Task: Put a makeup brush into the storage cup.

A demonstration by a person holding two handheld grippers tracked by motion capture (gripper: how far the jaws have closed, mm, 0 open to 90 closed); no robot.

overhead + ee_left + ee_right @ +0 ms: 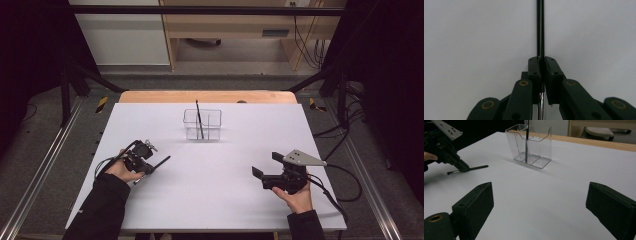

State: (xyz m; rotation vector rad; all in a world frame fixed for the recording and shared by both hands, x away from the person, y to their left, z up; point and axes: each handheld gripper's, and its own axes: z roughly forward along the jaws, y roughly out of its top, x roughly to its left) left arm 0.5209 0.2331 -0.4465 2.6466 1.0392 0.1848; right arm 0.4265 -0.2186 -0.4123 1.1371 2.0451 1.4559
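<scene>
A: Left tongs (150, 167)?
B: Clamped on a thin black brush (540, 30). In the left gripper view the pads are pressed together with the handle running straight out between them, and a bit of silver ferrule shows below the pads.

A: Where's the brush sitting?
B: Low over the white table (225, 200), near-left part. In the right gripper view it lies about level at the table surface, with the bristle end sticking out behind the tongs.

A: Right tongs (264, 167)?
B: Open wide, nothing between them. Held over the near-right part of the table, pointing left; grey plate on top.

A: Anything else?
B: Clear two-compartment holder (202, 124) at the middle back of the table, well apart from both tongs. Another black brush (199, 119) stands in it, leaning slightly; it looks to be in the left compartment, hard by the divider.

A: Any text, brands, labels?
B: None readable on the tongs, holder or brushes.
</scene>
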